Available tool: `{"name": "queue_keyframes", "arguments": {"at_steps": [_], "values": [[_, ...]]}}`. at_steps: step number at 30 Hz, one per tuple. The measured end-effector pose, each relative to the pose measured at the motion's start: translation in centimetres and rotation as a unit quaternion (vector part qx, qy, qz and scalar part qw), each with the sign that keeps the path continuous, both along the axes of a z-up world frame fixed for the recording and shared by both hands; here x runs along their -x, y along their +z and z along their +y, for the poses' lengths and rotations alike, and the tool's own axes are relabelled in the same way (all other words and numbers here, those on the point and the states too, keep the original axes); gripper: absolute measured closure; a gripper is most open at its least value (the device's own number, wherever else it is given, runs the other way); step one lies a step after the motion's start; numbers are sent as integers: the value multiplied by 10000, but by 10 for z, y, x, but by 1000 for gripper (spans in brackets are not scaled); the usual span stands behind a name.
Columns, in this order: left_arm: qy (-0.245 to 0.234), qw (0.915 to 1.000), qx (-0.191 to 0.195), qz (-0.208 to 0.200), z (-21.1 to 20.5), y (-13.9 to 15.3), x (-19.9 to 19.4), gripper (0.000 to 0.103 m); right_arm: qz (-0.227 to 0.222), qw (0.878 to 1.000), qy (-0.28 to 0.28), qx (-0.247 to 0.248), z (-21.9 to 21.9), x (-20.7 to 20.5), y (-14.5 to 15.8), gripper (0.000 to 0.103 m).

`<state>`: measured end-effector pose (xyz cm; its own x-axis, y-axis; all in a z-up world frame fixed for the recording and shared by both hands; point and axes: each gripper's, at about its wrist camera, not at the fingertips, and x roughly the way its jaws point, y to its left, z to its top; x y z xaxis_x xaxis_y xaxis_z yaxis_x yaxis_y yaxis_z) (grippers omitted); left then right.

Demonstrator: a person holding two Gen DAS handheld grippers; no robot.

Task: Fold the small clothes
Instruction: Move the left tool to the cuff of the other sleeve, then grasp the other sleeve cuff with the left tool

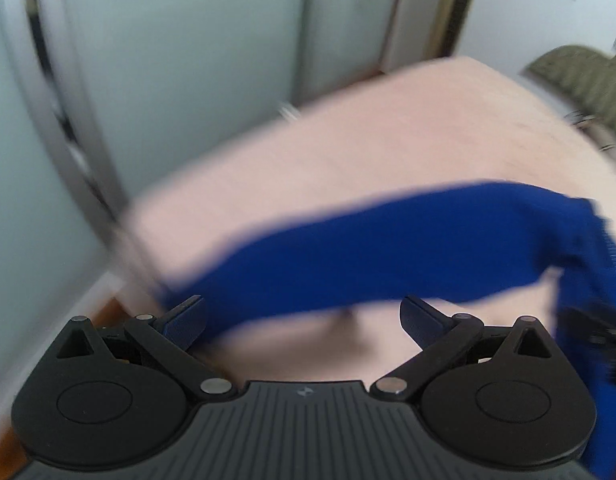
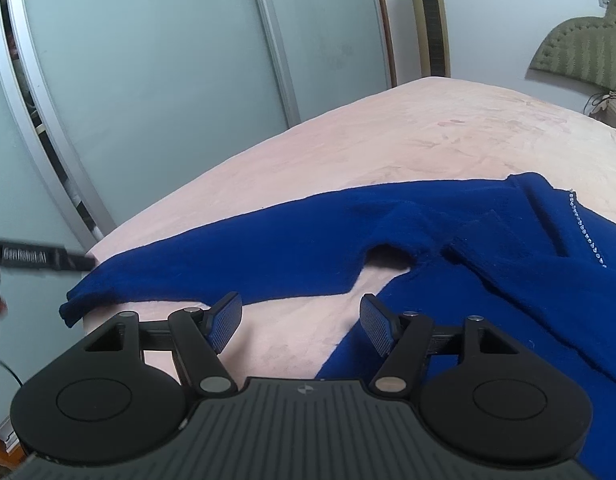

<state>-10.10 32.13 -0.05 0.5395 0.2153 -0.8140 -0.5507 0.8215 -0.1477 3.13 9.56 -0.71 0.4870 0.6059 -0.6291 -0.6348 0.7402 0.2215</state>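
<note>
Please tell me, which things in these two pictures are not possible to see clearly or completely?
- Blue sweater: its body is cut off by the right wrist view's right edge.
- Sleeve cuff: smeared by motion blur in the left wrist view.
- Left gripper in the right wrist view: only a blurred piece at the left edge.

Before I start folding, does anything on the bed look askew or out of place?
Yes. The blue sweater's sleeve stretches sideways, and its cuff droops over the edge of the pink bed. A fold near the collar lies doubled over. No damage visible.
</note>
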Motion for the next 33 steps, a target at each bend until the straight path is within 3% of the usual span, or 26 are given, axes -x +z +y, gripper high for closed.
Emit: {"name": "queue_keyframes", "arguments": {"at_steps": [4,8,11,13,16,17,19,20,21,22,24,25,27,30,33], "values": [[342,9979,542,-63,2,-18,-3,0,-6,10000,-69,-6,-5,1,1,33],[1054,9864,1151,-516,7,-28,3,0,27,9998,-183,-15,-12,0,-1,33],[1615,9686,1527,-1110,17,-31,12,0,38,9998,-196,-21,-13,0,-2,33],[1995,9509,1868,-1454,30,-36,16,0,32,9998,-174,-5,-13,1,-3,33],[2323,9324,2162,-1730,43,-40,18,1,31,9999,-160,3,-13,1,-3,33],[2387,9289,2209,-1771,47,-40,15,4,34,9999,-167,3,-13,1,-3,32],[2587,9241,2199,-1755,54,-39,16,27,39,9998,-196,-2,-15,0,-3,32],[2654,9253,2125,-1681,57,-38,15,53,42,9998,-211,-4,-16,0,-3,32],[2655,9278,2075,-1601,58,-37,12,71,48,9997,-233,-7,-17,0,-4,32],[2638,9299,2066,-1515,61,-37,10,75,53,9997,-252,-16,-19,-1,-4,32],[2597,9308,2101,-1484,65,-40,7,93,64,9995,-298,-36,-23,-1,-4,32],[2545,9313,2124,-1511,65,-41,7,93,69,9994,-325,-42,-25,-2,-5,32],[2354,9411,1953,-1442,63,-40,6,97,81,9992,-383,-55,-30,-3,-5,32],[2056,9581,1361,-1457,54,-26,-1,97,81,9988,-479,-96,-40,-4,-4,32],[1902,9659,640,-1639,47,0,-11,97,28,9979,-641,-131,-57,-3,0,31]]}}
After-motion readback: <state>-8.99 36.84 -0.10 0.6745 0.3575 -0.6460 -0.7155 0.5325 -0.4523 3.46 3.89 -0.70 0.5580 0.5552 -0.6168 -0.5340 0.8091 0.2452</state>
